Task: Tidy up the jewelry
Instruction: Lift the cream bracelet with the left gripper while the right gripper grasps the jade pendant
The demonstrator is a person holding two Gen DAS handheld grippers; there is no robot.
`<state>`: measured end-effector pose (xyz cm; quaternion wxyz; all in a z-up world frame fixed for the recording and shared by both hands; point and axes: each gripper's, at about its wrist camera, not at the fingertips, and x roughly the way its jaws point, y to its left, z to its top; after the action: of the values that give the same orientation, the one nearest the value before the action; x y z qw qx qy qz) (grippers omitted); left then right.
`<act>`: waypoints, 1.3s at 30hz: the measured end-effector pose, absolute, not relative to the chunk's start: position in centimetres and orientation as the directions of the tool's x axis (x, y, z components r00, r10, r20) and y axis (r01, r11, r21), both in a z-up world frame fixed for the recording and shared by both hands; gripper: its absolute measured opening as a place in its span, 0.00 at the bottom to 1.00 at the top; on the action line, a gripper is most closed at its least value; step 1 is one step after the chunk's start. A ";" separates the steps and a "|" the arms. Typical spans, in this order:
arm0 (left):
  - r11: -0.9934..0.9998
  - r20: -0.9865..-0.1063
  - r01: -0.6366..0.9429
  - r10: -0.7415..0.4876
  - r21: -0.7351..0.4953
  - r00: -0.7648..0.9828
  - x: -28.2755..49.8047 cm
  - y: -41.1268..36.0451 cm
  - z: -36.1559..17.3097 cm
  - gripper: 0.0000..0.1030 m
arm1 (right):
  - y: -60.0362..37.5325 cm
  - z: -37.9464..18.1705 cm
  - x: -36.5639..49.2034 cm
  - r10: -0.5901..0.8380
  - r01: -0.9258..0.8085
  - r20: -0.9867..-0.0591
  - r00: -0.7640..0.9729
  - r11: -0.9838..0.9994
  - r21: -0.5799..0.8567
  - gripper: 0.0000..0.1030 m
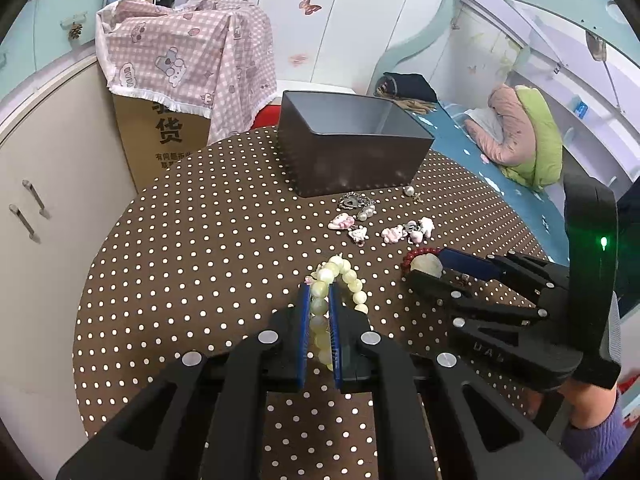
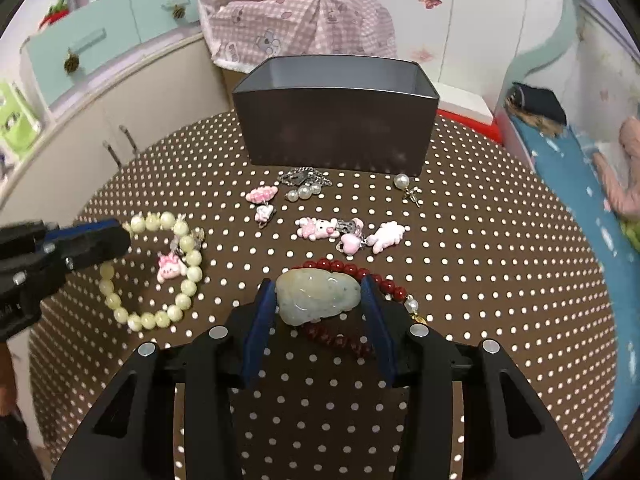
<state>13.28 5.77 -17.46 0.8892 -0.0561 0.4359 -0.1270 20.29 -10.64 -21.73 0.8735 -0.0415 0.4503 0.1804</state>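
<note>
Between your left gripper's (image 1: 319, 316) blue pads sits a strand of the green bead bracelet (image 1: 340, 280); the jaws are clamped shut on it, the rest of the loop arching just ahead over the dotted tablecloth (image 1: 180, 240). Your right wrist view adds what this one hides: the whole ring of beads (image 2: 160, 272) from the side, with a pink bunny charm (image 2: 170, 268) inside it and the left gripper (image 2: 100, 236) biting its upper left edge.

Your right gripper (image 2: 320, 304) straddles the pale jade stone (image 2: 316, 296) of the red bead bracelet (image 2: 352, 280). Its left pad touches the stone, its right pad stands just off the stone against the red beads; whether it is truly squeezing, you cannot tell from either view. In the left view that gripper (image 1: 430, 266) comes in from the right, with only a sliver of stone and red beads showing at its tips.

Beyond both bracelets lie small pink charms (image 2: 320, 228), a chain with pearls (image 2: 304, 184) and a pearl earring (image 2: 404, 184), loose on the cloth. Behind them stands the open grey box (image 2: 336, 128), its inside mostly hidden in both views.
</note>
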 end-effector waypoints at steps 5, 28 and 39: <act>0.959 -0.756 0.182 -0.283 -0.218 0.590 13.1 5.7 -17.2 0.07 | -11.5 -21.3 20.0 0.321 -0.347 -0.781 0.536 0.927 0.143 0.32; 0.945 -0.744 0.229 -0.325 -0.234 0.584 12.3 4.4 -16.3 0.08 | -18.8 -21.6 15.0 0.342 -0.182 -0.730 0.591 0.939 0.292 0.24; 0.944 -0.745 0.232 -0.327 -0.234 0.582 12.1 3.6 -16.4 0.08 | -17.6 -20.5 15.8 0.288 -0.135 -0.726 0.624 0.955 0.263 0.43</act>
<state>12.13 3.56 -16.39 0.8876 -0.0554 0.4293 -0.1577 15.82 -17.60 -20.51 0.8965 0.0917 0.4171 0.1180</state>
